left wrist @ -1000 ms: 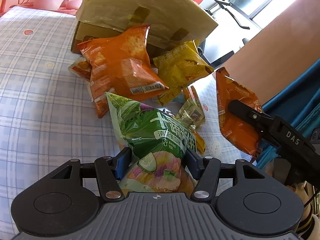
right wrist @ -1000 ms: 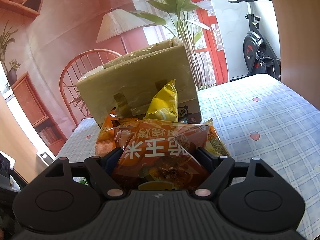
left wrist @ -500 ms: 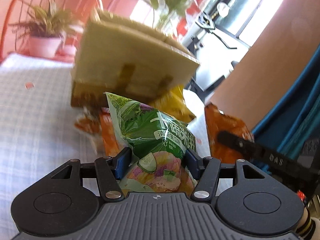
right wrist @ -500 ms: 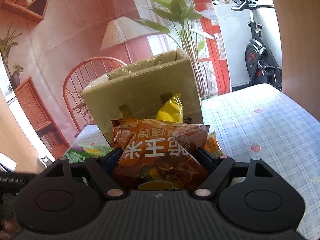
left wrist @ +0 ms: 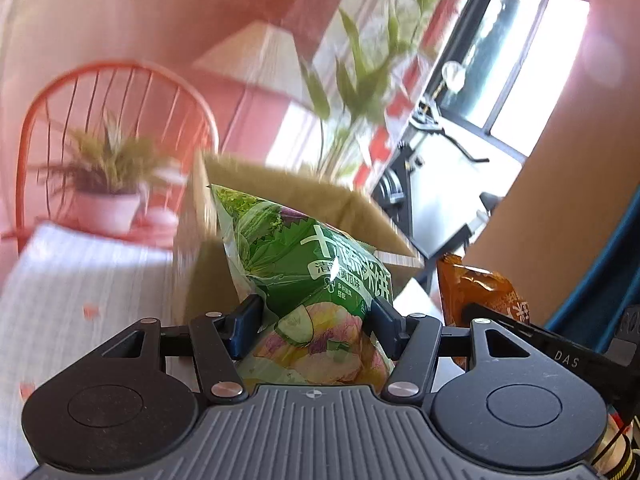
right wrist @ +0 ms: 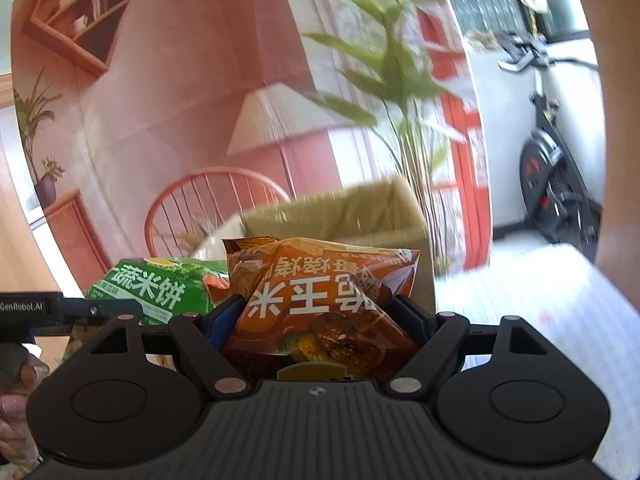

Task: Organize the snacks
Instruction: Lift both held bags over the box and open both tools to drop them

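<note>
Gripping a green bag between its two blue pads, the left gripper holds it upright in front of the box, the bag's top corner overlapping the box's near wall. The bag's lower end is hidden behind the gripper body, so how far down it reaches cannot be told. Pads press into both sides of the bag, with the fingers only partly closed around its bulk.

Right of the green bag, the orange bag shows in the left wrist view, partly covered by the right gripper's black finger and cut off below. In the right wrist view the right gripper is clamped on that orange bag, pads touching its left and right edges; the bag stands just before the box and hides most of the box's front. The green bag appears left of the orange one, close beside it; whether they touch cannot be told.

Box and surroundings are blurred. Its open top is only faintly seen, and its contents cannot be made out. Behind the box stand a tall plant, a lamp and a red chair. A checked tablecloth lies left of the box, a potted plant beyond it. An exercise bike stands far right of the box.
</note>
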The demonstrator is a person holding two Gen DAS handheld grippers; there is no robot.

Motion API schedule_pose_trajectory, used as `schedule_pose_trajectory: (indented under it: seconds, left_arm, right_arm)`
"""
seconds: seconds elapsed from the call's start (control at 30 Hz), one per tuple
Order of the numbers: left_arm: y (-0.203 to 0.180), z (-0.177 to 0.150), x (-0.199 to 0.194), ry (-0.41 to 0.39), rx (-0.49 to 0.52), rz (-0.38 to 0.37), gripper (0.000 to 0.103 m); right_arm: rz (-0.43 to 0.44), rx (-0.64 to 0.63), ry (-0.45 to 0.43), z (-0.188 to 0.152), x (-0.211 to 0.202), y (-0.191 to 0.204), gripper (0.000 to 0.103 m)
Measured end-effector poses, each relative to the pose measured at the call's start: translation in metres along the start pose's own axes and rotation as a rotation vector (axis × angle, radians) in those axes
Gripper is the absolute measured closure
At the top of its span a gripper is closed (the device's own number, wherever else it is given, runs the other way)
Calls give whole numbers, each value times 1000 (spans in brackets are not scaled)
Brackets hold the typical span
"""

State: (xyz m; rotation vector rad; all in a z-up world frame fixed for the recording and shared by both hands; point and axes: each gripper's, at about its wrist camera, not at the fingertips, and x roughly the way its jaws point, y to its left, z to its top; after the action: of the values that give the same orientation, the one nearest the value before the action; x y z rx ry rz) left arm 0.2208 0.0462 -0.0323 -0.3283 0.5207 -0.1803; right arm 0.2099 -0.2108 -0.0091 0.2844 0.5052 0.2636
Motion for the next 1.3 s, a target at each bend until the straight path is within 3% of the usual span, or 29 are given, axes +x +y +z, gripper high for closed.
schedule_pose_trajectory:
  seconds: [0.27, 0.43, 0.63, 0.83, 1.03, 1.1, 1.17, 1.3]
  left_arm:
    - [-4, 77, 34, -73, 21, 51, 41]
    - [-4, 106, 84, -42, 71, 114, 40]
    - [8, 118, 137, 46, 76, 149, 40]
    - [18, 124, 161, 83, 49, 165, 40]
    - [25, 124, 177, 139, 18, 136, 36]
    - [24, 124, 177, 131, 32, 134, 31]
    - [22, 124, 172, 119, 47, 129, 23]
    - [12, 128, 161, 102, 75, 117, 21]
  right_arm:
    - [20, -35, -39, 73, 63, -1, 22]
    - [16, -47, -21, 99, 122, -10, 22]
    - [-22, -47, 67, 99, 187, -31, 22]
    - [-22, 2, 139, 90, 221, -44, 22]
    - [-29, 27, 177, 90, 238, -49, 17]
    - [-27, 47, 180, 89, 238, -52, 7]
    - [-31, 53, 177, 88, 236, -54, 7]
    - [-29, 62, 162, 88, 224, -53, 7]
